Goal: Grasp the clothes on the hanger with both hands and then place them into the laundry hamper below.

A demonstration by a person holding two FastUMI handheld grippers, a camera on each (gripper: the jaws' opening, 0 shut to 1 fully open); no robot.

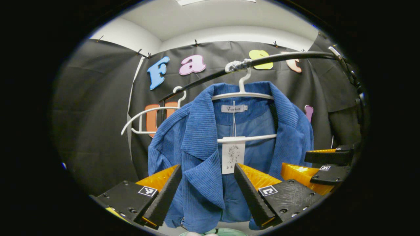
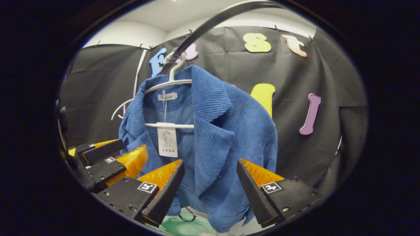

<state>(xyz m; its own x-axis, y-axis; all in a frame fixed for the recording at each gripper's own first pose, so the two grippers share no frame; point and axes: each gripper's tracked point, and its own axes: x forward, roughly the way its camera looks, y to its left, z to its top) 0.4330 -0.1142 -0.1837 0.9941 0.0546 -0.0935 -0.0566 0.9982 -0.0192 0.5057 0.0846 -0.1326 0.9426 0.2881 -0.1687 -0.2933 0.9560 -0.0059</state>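
Black cloth wall [image 1: 98, 124] behind, pale ceiling above; dark rail [image 1: 282, 58] crossing overhead.

Left gripper view:
- Blue corduroy jacket [image 1: 200, 141], hung on a white hanger [image 1: 242, 95] whose hook sits over the rail. It faces me, front open, so both lapels are on offer.
- A second white hanger [image 1: 144, 114], bare, farther along the rail.
- My left gripper [image 1: 207, 186]: fingers spread, one to each side of a lapel, neither pressing on cloth that I can see (lined up for a grip, I judge, not yet taken).
- My right gripper [image 1: 328, 165], seen side-on at the jacket's far edge; its gap is hard to judge from here.
- Paper tag [image 1: 233, 158] on a string, dangling from the neck; print too small to make out.
- Hamper: a pale green sliver [image 1: 226, 232] at the bottom edge may be its rim, directly under the jacket; cut off, so I cannot say more.

Right gripper view:
- Same jacket [image 2: 226, 137], seen from its other side; sleeves fall behind the body and are mostly hidden.
- My right gripper [image 2: 210, 186]: fingers apart, framing the front panel below the lapel, no pinch visible.
- My left gripper [image 2: 108, 159] beside the jacket's other half, partly cut off by the edge.
- Green patch [image 2: 183, 224] below the hem, between my fingers (hamper or its lining, I judge); hem and finger bases cover most of it.
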